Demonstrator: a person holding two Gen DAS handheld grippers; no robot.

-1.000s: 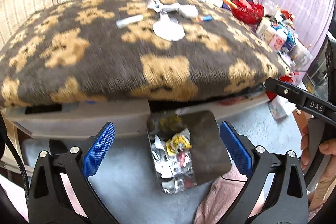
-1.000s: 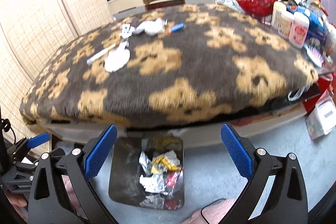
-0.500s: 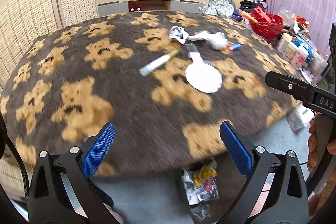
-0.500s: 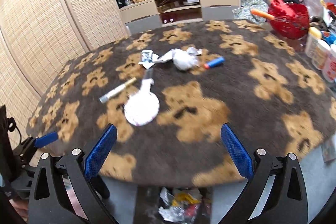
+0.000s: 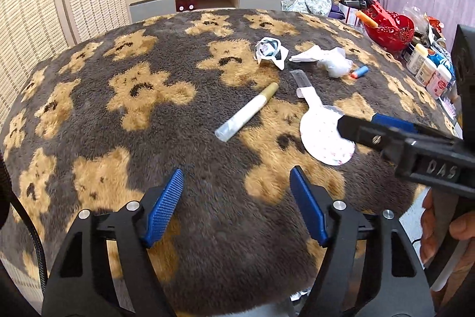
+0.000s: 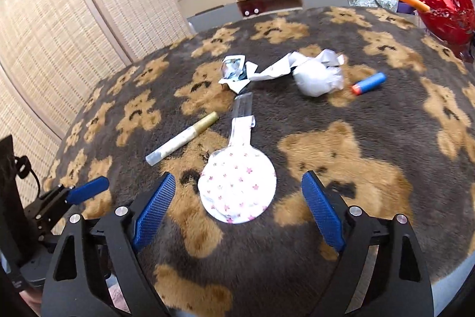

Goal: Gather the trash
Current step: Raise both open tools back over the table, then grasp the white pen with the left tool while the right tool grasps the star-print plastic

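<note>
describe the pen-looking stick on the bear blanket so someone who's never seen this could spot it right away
Start at the brown bear-print blanket covering the table. Near its middle lies scattered trash; the stick lies just left of the round star-dotted paddle. It alone is long, thin and straight, with a white body and gold cap.

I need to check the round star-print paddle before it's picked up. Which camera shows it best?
The right wrist view: the star-print paddle lies whole, between the open right gripper fingers. In the left wrist view the right gripper's finger covers its edge.
</note>
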